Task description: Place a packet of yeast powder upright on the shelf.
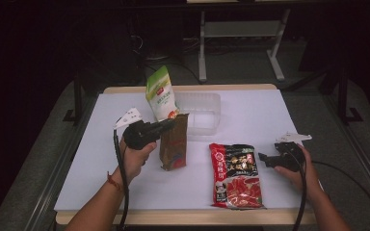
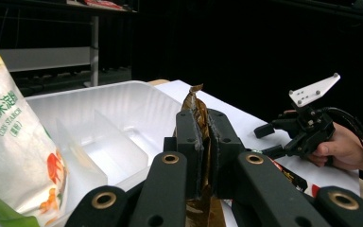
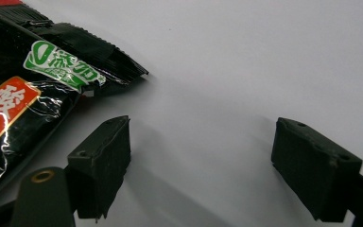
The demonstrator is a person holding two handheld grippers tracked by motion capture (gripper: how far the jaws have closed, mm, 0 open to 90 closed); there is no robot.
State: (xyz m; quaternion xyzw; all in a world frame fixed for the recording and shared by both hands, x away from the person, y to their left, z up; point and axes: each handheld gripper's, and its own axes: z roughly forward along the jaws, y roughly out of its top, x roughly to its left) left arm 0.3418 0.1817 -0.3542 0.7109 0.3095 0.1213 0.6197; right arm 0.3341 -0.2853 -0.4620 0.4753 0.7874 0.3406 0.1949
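Observation:
A brown pouch (image 1: 174,144) stands upright on the white table, left of centre. My left gripper (image 1: 171,123) is shut on its top edge. In the left gripper view the crinkled brown foil (image 2: 192,101) sticks up between the pressed pads of that gripper (image 2: 204,127). A green and white corn starch bag (image 1: 161,93) stands just behind the pouch, and it shows large at the left (image 2: 14,156). My right gripper (image 1: 263,158) rests open on the table beside a red and black flat packet (image 1: 235,175). Its jaws (image 3: 201,156) stand wide apart with nothing between them, and the packet's corner (image 3: 33,94) lies to their left.
A clear plastic tray (image 1: 204,111) with dividers sits behind the pouch, and its rim (image 2: 123,87) is close ahead of the left gripper. The table's front edge (image 1: 183,216) is near both forearms. A metal frame stands on the floor beyond the table.

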